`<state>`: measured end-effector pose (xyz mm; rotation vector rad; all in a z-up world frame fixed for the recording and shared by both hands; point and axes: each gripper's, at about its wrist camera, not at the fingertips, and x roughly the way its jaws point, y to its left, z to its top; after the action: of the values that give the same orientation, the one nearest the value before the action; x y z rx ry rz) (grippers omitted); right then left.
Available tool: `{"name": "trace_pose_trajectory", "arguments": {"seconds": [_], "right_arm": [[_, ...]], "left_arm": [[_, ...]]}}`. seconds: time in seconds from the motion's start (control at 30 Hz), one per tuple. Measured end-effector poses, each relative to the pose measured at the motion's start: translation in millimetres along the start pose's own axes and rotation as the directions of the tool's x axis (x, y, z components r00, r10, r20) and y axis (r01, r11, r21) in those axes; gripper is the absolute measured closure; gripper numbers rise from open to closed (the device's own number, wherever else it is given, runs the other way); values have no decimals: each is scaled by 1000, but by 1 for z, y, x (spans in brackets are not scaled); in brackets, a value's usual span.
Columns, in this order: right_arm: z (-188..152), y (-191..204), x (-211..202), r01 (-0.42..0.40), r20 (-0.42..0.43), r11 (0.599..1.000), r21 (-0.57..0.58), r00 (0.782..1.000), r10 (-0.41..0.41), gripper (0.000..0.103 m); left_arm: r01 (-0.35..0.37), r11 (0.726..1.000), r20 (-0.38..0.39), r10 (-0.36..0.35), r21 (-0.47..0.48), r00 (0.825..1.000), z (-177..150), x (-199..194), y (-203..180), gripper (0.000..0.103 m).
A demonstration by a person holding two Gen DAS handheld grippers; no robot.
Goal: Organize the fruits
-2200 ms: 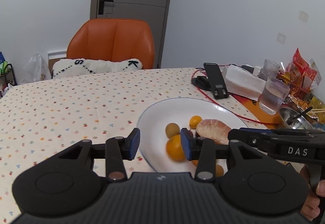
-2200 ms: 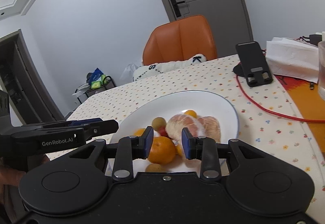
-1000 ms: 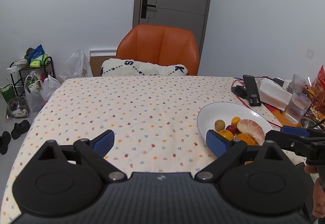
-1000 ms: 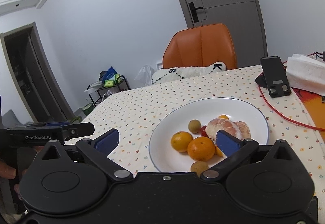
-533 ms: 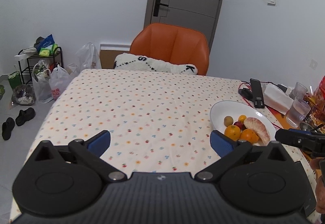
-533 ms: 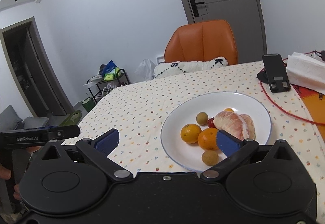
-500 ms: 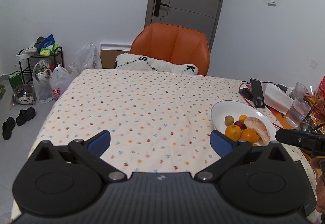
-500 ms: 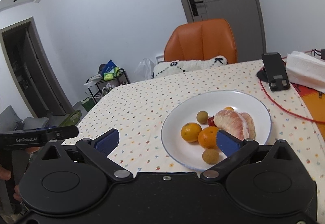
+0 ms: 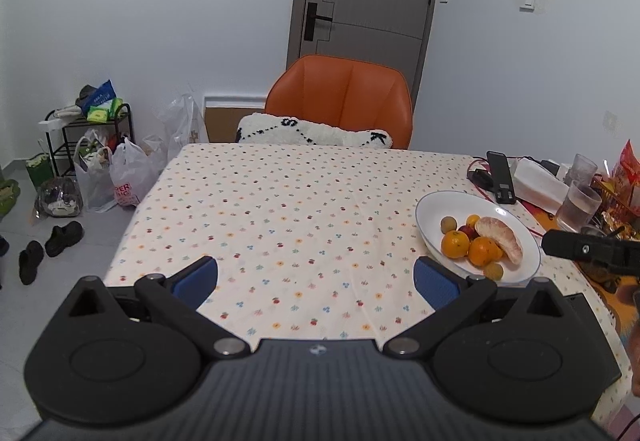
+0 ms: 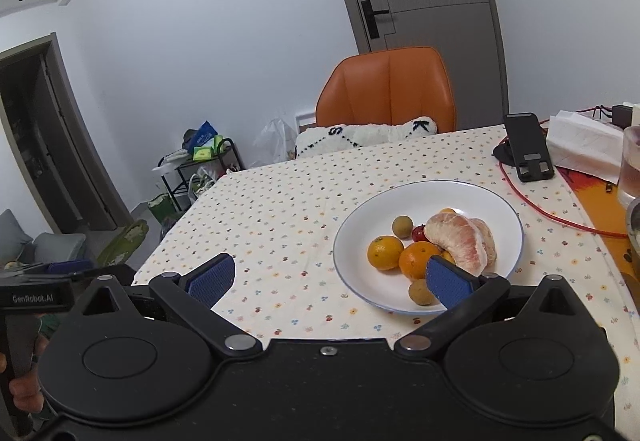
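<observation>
We've got both grippers wide apart and empty, and the right gripper [image 10: 328, 279] is clearly nearer the fruit, the plate [image 10: 360, 225] sitting around 1 o'clock from it, while from the left gripper [image 9: 316, 277] it's off at 2 o'clock.
</observation>
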<state>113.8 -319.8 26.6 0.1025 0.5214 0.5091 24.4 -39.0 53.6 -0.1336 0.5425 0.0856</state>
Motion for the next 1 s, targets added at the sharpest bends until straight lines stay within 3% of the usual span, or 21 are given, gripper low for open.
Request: {"name": "trace_pose_trajectory", "arguments": {"seconds": [0.57,1.0], "right_arm": [[-14,28,-33,62,-4,996,-59,998,-63,0],[-14,32,-39,47,-8,996,-76,999,-47,0]], "left_arm": [[-18,1000,11,18,16,1000,-12,-31,1,0],[-38,999,0,38,13,999,-9,-34,6,0]]}}
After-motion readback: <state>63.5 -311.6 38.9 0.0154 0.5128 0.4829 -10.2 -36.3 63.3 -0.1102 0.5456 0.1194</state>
